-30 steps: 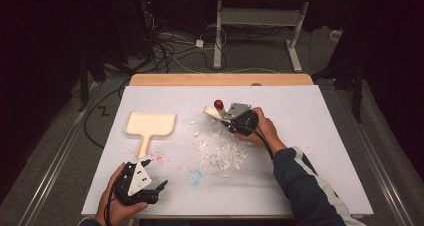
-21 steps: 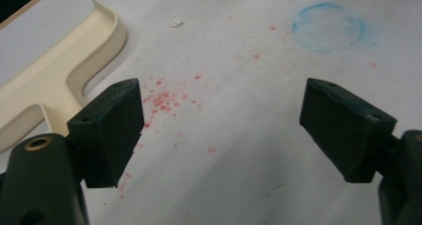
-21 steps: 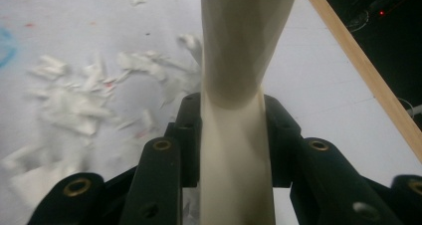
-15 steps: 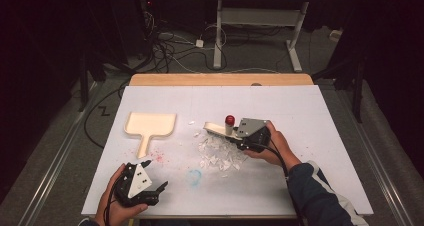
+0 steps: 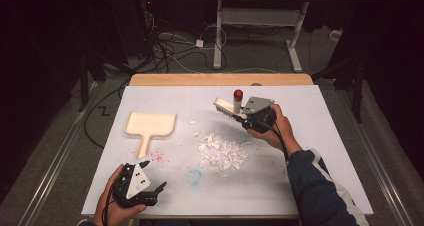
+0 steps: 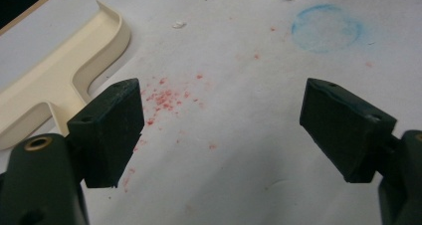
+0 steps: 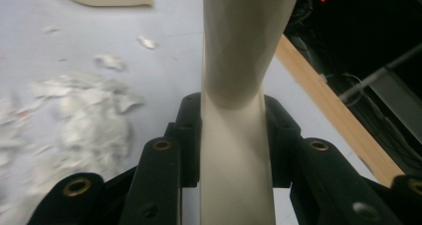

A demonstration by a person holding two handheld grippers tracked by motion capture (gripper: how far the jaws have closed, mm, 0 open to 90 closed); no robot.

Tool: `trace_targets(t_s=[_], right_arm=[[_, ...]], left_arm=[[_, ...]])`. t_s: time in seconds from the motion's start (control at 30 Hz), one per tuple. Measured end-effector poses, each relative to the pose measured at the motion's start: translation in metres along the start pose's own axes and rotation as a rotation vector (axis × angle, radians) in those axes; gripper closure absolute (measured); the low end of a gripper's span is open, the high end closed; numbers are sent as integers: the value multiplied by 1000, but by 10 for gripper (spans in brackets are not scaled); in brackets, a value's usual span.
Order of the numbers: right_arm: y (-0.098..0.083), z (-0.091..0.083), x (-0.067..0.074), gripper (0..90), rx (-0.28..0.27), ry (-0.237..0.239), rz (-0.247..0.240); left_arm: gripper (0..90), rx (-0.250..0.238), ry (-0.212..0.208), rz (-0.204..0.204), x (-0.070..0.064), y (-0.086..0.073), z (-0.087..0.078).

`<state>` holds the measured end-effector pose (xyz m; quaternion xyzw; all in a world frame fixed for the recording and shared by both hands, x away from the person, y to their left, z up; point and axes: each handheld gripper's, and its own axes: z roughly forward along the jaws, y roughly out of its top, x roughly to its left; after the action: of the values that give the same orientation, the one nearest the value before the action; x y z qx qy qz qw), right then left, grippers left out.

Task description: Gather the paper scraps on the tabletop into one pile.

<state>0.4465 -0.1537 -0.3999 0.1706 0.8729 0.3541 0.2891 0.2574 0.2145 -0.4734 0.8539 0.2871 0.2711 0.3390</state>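
- The left gripper [image 5: 156,190] sits in the person's left hand [image 5: 111,203] at the near left corner of the table [image 5: 310,186], close to the near edge; its 2 jaws are spread wide with nothing between them, over bare sheet speckled with red crumbs [image 6: 166,98].
- Just beyond it lies a cream dustpan [image 5: 149,126], flat on the table with its handle pointing toward the near edge and open sheet on every side.
- A faint blue ring [image 5: 194,176] marks the sheet near the middle.
- A loose heap of white paper scraps [image 5: 222,153] lies mid-table, with a few strays toward the dustpan.
- The right gripper [image 5: 248,117], held by the right hand [image 5: 276,128] beyond the scraps, has its jaws pinching the cream handle of a brush [image 7: 238,135]; the brush head is lifted above the table, well inside the far edge.
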Motion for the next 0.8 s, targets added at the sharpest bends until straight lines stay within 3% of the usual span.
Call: trace_targets(t_s=[0.17, 0.4, 0.6, 0.73, 0.8], right_arm=[[8, 30, -9, 676, 43, -37, 13], [21, 66, 4, 676, 60, -41, -34], [29, 83, 21, 676, 42, 15, -58], [33, 87, 34, 675, 31, 67, -96], [34, 85, 37, 675, 12, 91, -90]], left_arm=[[168, 3, -7, -4, 1, 0, 2], [168, 1, -16, -15, 3, -2, 3], [168, 0, -24, -13, 2, -2, 3], [168, -3, -26, -14, 1, -2, 3], [168, 0, -28, -10, 1, -2, 3]])
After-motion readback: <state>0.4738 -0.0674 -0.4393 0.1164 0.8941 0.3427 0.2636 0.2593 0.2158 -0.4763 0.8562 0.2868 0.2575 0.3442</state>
